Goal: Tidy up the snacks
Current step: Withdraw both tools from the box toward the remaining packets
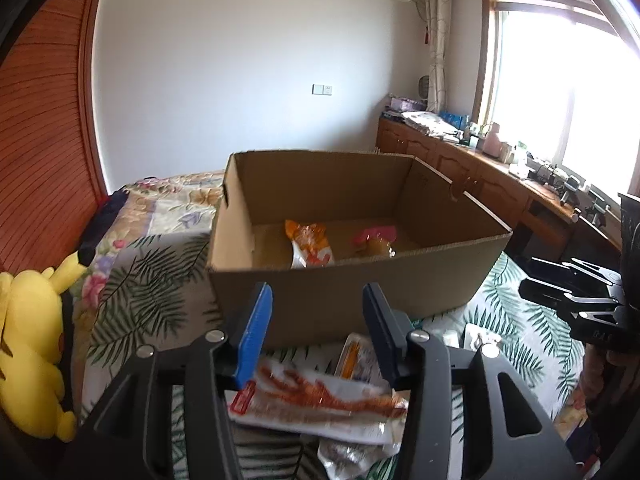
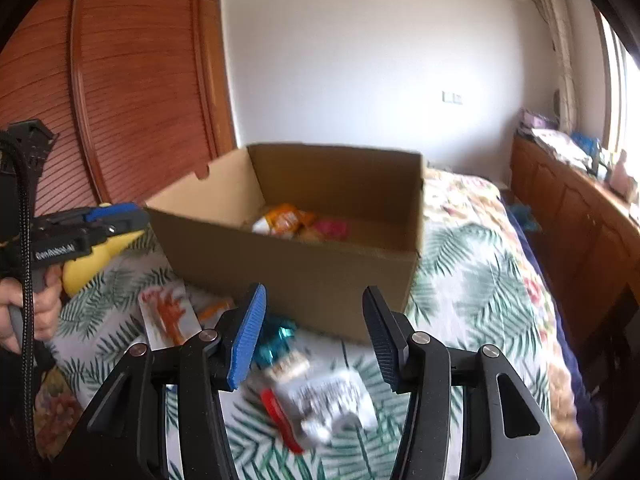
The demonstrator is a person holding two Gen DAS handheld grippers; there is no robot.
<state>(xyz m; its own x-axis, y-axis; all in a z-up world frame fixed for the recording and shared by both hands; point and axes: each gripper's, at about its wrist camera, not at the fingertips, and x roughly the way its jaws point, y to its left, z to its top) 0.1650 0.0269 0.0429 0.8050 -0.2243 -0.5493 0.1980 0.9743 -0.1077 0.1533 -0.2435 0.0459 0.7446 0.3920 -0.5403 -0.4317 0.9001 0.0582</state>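
Left wrist: left gripper [image 1: 316,320] tilted down, empty

Left tongs [image 1: 316,320] agape, right tongs [image 2: 316,320] agape

Cardboard box [image 1: 340,280] on bed [image 1: 160,280], two snack packets [image 1: 310,242] inside on its floor; more packets [image 1: 316,404] on bedspread just before box; plush toy [image 1: 28,352] at bed's left; cabinet [image 1: 460,168] behind, right
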